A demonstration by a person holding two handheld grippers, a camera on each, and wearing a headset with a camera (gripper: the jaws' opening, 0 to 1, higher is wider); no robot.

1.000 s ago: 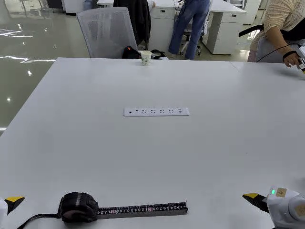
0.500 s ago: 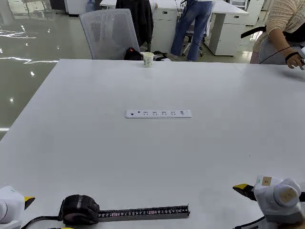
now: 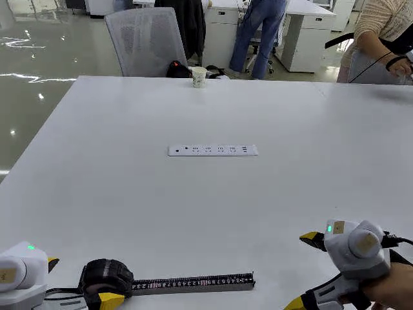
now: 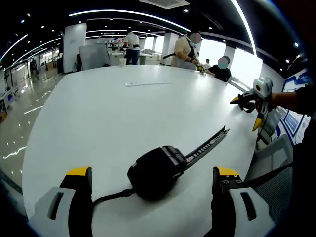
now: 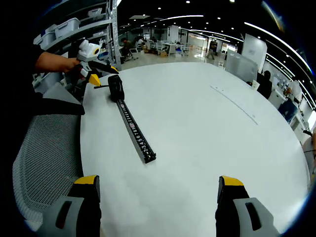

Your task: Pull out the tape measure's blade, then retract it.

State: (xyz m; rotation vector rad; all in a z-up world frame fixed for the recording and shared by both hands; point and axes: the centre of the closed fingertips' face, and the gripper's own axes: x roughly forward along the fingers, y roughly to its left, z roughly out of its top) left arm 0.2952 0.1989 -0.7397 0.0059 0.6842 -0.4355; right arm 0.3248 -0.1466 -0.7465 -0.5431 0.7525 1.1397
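While the tape measure (image 3: 105,279) lies lower left, blade (image 3: 193,282) out, your left gripper (image 4: 152,173) and right gripper (image 5: 157,180) gape wide

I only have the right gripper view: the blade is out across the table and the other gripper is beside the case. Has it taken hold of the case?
Observer: No. The left gripper is open; the tape measure case lies between its jaws, touching neither.
Operator: Anything attached to the case?
Observer: A black strap trails from it toward the jaw on the left of the left gripper view.
Operator: Anything on the table I can't make out?
Observer: In the head view, a paper cup stands at its far edge.
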